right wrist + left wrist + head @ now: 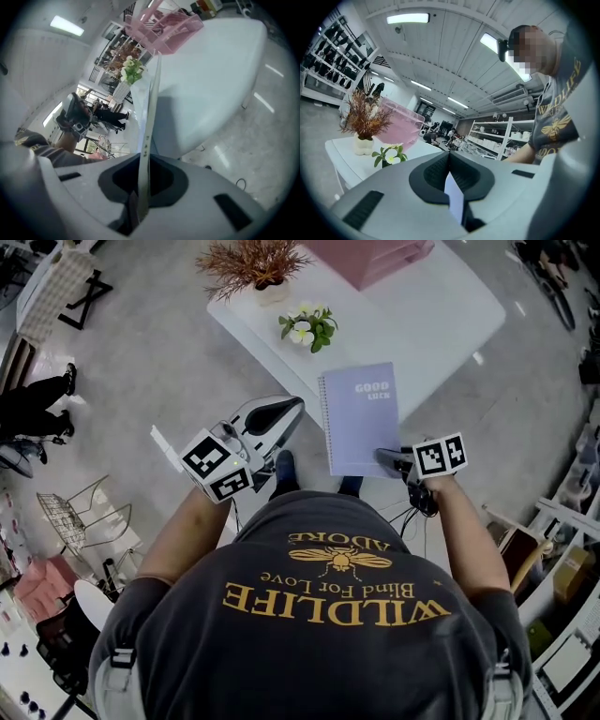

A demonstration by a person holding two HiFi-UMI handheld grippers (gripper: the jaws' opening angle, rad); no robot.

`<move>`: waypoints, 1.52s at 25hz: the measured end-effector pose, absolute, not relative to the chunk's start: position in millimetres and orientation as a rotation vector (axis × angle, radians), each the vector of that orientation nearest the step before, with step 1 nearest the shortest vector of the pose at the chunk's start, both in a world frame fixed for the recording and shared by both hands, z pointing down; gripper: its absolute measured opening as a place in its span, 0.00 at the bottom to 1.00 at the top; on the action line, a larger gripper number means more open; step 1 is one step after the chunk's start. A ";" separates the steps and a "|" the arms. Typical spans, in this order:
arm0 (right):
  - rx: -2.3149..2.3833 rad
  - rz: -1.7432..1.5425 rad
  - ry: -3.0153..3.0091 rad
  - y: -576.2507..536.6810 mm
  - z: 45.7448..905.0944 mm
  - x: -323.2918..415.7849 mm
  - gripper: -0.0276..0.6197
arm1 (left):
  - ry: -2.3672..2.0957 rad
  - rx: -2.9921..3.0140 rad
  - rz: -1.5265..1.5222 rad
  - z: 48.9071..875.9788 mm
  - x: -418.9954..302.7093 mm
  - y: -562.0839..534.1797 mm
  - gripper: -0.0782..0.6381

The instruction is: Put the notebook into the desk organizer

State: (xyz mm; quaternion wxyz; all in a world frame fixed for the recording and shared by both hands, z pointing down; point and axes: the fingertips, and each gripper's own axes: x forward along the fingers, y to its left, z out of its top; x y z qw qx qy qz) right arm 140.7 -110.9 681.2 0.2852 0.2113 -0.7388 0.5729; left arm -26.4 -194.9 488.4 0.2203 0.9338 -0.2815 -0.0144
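The lavender spiral notebook (361, 418) lies over the near edge of the white table (441, 324). My right gripper (392, 461) is shut on its near right corner. In the right gripper view the notebook (151, 112) runs edge-on from between the jaws up toward the pink desk organizer (164, 26). That organizer (370, 259) stands at the table's far side. My left gripper (289, 411) hangs left of the notebook, off the table, apart from it. Its jaws meet in a seam (450, 164), with a pale sliver showing between them that I cannot identify.
A small pot of white flowers (307, 326) and a vase of dried brown stems (253, 263) stand on the table's left part, between notebook and organizer. A wire chair (84, 517) is on the floor at left. Shelves (562, 521) line the right.
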 end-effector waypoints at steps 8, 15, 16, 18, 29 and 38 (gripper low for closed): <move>0.631 1.239 -2.073 -146.8 607.6 148.5 0.09 | -0.728 2.655 -0.103 447.2 -49.6 -205.0 0.11; 0.720 0.991 -2.084 -201.8 524.3 164.5 0.09 | -0.678 2.793 -0.164 391.7 -81.0 -236.8 0.11; 0.724 0.962 -2.087 -210.4 511.2 165.1 0.09 | -0.672 2.805 -0.155 387.0 -83.5 -239.0 0.11; 0.725 0.906 -2.101 -232.1 484.0 165.5 0.09 | -0.666 2.837 -0.130 379.6 -85.1 -245.5 0.11; 0.568 0.667 -2.201 -374.5 356.1 192.8 0.09 | -0.833 2.830 -0.146 347.6 -43.0 -315.4 0.11; 0.434 0.636 -2.271 -496.6 316.1 184.2 0.09 | -1.039 2.842 -0.117 328.1 -20.1 -394.2 0.11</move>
